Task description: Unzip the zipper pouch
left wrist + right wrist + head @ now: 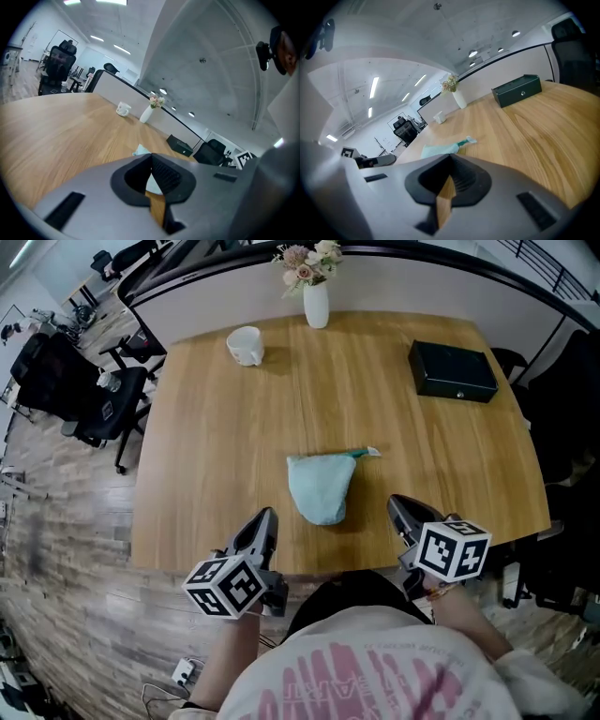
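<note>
A light teal zipper pouch (pixel 321 486) lies on the wooden table (pixel 216 427), its zipper end and small tab (pixel 367 453) pointing right. My left gripper (pixel 265 517) hovers at the near table edge, left of the pouch, shut and holding nothing. My right gripper (pixel 397 504) sits at the near edge to the pouch's right, also shut and empty. In the right gripper view the pouch (pixel 439 150) shows just beyond the jaws, with its tab (pixel 469 140) ahead. The left gripper view catches only a corner of the pouch (pixel 140 150) above its shut jaws.
At the table's far side stand a white mug (pixel 246 345) and a white vase with flowers (pixel 316 298). A dark green box (pixel 452 370) lies at the far right. Black office chairs (pixel 89 395) stand left of the table on the wood floor.
</note>
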The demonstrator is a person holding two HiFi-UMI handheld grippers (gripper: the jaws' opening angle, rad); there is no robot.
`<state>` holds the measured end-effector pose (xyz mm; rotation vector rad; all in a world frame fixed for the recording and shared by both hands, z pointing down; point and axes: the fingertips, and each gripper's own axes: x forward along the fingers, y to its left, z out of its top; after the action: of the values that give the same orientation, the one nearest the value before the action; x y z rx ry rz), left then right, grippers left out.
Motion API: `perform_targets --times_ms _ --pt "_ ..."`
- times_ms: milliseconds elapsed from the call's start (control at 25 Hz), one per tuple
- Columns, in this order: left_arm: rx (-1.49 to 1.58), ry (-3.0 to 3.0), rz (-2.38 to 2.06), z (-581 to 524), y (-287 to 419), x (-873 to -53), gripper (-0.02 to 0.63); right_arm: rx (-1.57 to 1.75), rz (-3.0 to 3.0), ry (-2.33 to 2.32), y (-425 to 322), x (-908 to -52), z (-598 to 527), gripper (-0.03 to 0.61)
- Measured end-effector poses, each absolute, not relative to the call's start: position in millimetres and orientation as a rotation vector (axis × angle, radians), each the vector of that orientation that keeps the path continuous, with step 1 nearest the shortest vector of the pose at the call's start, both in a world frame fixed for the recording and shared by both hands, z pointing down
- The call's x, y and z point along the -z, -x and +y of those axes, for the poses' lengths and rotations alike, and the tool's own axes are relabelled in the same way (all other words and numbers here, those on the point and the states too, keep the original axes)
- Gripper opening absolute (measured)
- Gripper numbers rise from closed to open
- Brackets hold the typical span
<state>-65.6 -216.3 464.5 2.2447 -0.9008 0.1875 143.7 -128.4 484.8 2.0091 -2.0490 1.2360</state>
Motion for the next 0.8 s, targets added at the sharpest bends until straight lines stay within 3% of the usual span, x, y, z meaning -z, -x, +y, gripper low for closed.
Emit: perform_targets --times_ms 280,320,440,640,800 --pt "-0.253 -2.180 -0.899 -282 32 -484 0.020 -1.235 -2.095 -1.959 -187 -483 -196 -0.003" --pt "-0.252 -2.168 -0.892 -290 27 -487 0.043 -1.234 -2.104 -1.950 -193 -482 -205 -0.003" --pt "-0.240 -2.117 -0.910 -320 18 -492 0.221 -1.228 -2.131 -1.916 -207 -481 -227 -0.003" --pt "-0.387 -1.966 -0.577 -323 -26 -515 0.388 -1.269 -2.180 -1.856 -221 -489 -254 -0.003" --pt "-0.572 -1.844 -0.381 -303 -51 -537 0.403 -1.303 -2.209 -1.816 -227 -498 -266 -0.003"
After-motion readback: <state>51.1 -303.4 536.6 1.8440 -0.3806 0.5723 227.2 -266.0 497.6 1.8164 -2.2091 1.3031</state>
